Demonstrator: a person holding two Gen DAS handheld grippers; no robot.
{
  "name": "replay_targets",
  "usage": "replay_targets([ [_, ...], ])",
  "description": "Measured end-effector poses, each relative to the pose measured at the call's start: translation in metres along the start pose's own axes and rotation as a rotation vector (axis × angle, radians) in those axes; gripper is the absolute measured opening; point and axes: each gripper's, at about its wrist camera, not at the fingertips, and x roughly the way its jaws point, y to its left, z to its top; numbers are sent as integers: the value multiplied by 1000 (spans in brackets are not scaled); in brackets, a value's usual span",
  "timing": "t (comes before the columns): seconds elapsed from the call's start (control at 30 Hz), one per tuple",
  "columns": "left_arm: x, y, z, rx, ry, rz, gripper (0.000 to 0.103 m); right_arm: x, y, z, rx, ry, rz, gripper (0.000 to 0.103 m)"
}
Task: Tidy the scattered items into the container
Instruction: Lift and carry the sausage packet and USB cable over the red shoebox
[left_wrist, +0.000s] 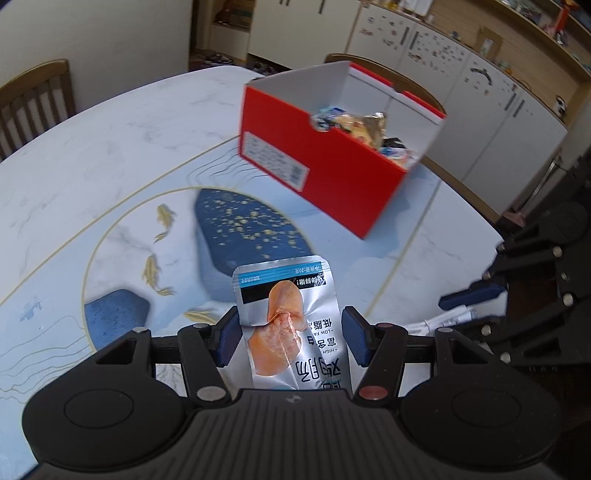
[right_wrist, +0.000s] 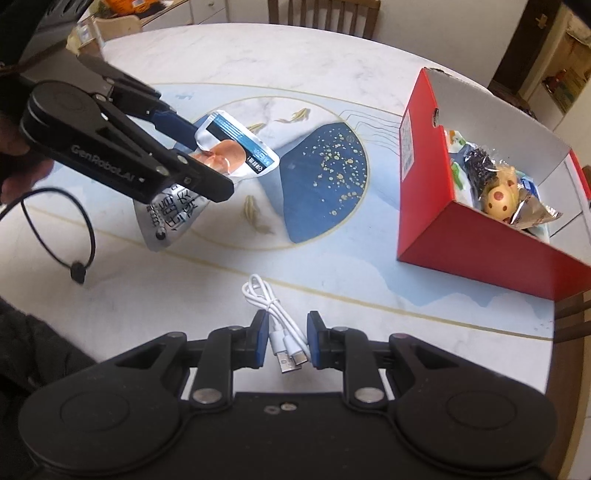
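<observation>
A silver snack pouch (left_wrist: 288, 295) with an orange picture hangs clear of the table, and my left gripper (left_wrist: 291, 338) is shut on its lower half. From the right wrist view the same pouch (right_wrist: 236, 147) sticks out past the left gripper (right_wrist: 203, 158). My right gripper (right_wrist: 288, 339) is shut on a coiled white USB cable (right_wrist: 258, 291), whose plugs point back toward the camera. In the left wrist view the right gripper (left_wrist: 461, 314) and the cable (left_wrist: 448, 317) show at the right edge. The open red box (left_wrist: 332, 166) (right_wrist: 480, 251) holds several snack packs and a spotted ball (right_wrist: 496, 199).
A thin black cord (right_wrist: 83, 236) loops on the table (right_wrist: 332, 266) at the left, near a person's hand (right_wrist: 22, 181). Wooden chairs (left_wrist: 33, 99) (right_wrist: 321, 14) stand at the far side. White cabinets (left_wrist: 480, 110) lie beyond the box. The table edge runs close at the right.
</observation>
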Motion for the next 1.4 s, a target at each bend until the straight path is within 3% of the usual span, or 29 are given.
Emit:
replay_targets([
  [0.63,-11,-57,51,76,43,-64,57,-24,-63,4,-78,136,155,20],
  [0.9,-6,-75,89,91,32,-81,57,-39,-108,18,-82,111,142,20],
  [1.4,23,-102,154,125,12,-46,57,-60,-201,52,-60,19,71,20],
])
